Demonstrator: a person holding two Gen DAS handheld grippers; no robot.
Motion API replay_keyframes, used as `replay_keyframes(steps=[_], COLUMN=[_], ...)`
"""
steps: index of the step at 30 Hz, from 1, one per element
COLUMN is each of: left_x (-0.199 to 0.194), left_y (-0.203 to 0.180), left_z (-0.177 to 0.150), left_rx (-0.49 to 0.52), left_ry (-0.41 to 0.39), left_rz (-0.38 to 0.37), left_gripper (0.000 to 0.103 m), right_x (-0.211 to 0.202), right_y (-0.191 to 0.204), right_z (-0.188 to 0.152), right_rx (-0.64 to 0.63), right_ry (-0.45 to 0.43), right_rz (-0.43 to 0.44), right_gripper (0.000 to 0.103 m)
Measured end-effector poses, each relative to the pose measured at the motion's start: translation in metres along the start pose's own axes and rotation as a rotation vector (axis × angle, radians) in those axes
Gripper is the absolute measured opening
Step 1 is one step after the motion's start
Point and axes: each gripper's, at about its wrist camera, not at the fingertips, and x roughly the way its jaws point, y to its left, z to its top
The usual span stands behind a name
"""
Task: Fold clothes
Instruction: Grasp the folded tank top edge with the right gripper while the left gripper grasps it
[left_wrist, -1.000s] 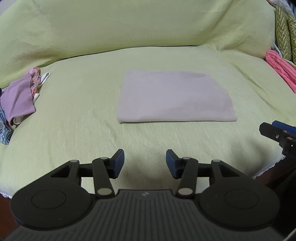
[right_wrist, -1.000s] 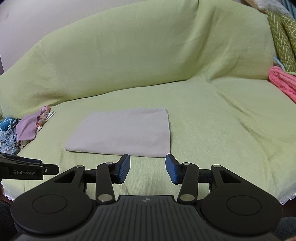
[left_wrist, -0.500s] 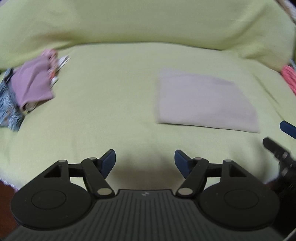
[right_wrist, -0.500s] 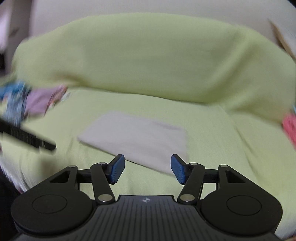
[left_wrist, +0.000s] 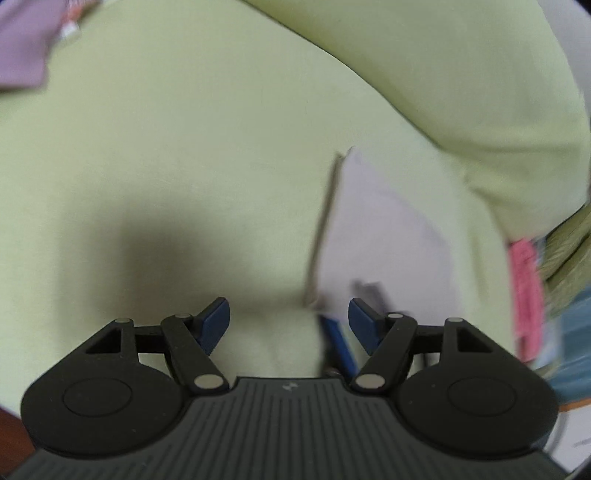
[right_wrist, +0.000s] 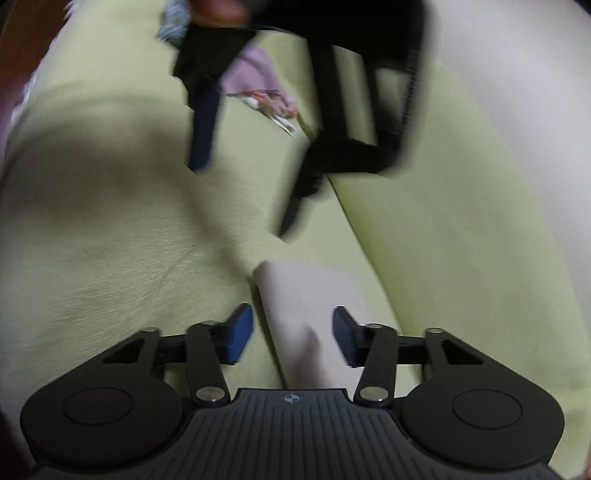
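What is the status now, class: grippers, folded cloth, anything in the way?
Left gripper open, empty. Right gripper closing astride folded cloth, pads not yet pressing. Nothing blocking.

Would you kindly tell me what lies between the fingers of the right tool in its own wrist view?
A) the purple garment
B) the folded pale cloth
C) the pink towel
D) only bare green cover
B: in the right wrist view the folded pale cloth runs between the two blue pads of the right tool, whose jaws are closing with a gap still showing on each side; the purple garment lies far beyond.
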Motion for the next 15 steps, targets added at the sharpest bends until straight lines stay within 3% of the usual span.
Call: replay_keyframes(steps=[2,8,13,15], left_x=[0.008,0.027,0.056,0.068], left_y=[0.005,0.024,0.011,0.004], left_z=[0.007,0.028,0.050,0.061], left_rx=[-0.047,-0.228,-0.226,-0.206], left_ry=[0.023,0.052,0.089,0.104], left_rz=[-0.057,-0.246,-0.320,-0.349], left_gripper=[0.067,0.067,0.066,0.058], right_x=[0.010,0.002,0.000,-0.001], right_y=[0.000,-0.025,-0.046,-0.054], right_z=[0.002,-0.009,-0.012,-0.015], right_rx=[-0.009,0.156,0.241,0.275], right_ry=[-0.004,-0.088,-0.120,-0.134], right_rz=[0.015,-0.003,-0.029,-0.037], right_gripper=[0.008,0.006,0.006,0.006])
